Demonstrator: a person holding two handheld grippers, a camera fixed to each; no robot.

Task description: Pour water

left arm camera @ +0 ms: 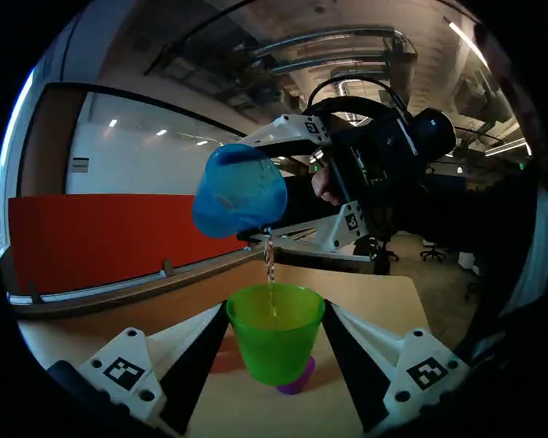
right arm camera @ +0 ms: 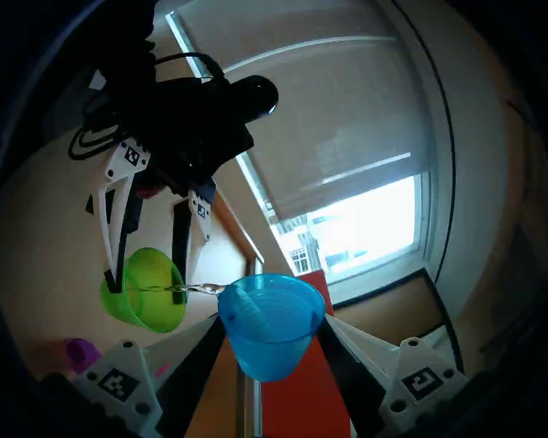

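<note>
In the left gripper view my left gripper point(left arm camera: 275, 332) is shut on a green cup point(left arm camera: 275, 339), held upright just above the wooden table point(left arm camera: 369, 292). Above it the right gripper point(left arm camera: 292, 182) holds a blue cup point(left arm camera: 239, 190) tipped over, and a thin stream of water point(left arm camera: 269, 266) falls from its rim into the green cup. In the right gripper view my right gripper point(right arm camera: 272, 332) is shut on the blue cup point(right arm camera: 270, 328), with the water stream point(right arm camera: 193, 289) running across to the green cup point(right arm camera: 146, 290), which the left gripper point(right arm camera: 146, 281) holds.
A small purple object point(left arm camera: 299, 379) lies on the table behind the green cup, also seen as a purple object point(right arm camera: 82, 354) in the right gripper view. A red partition point(left arm camera: 106, 237) borders the table's far edge. A bright window point(right arm camera: 362, 219) and office chairs point(left arm camera: 438, 252) lie beyond.
</note>
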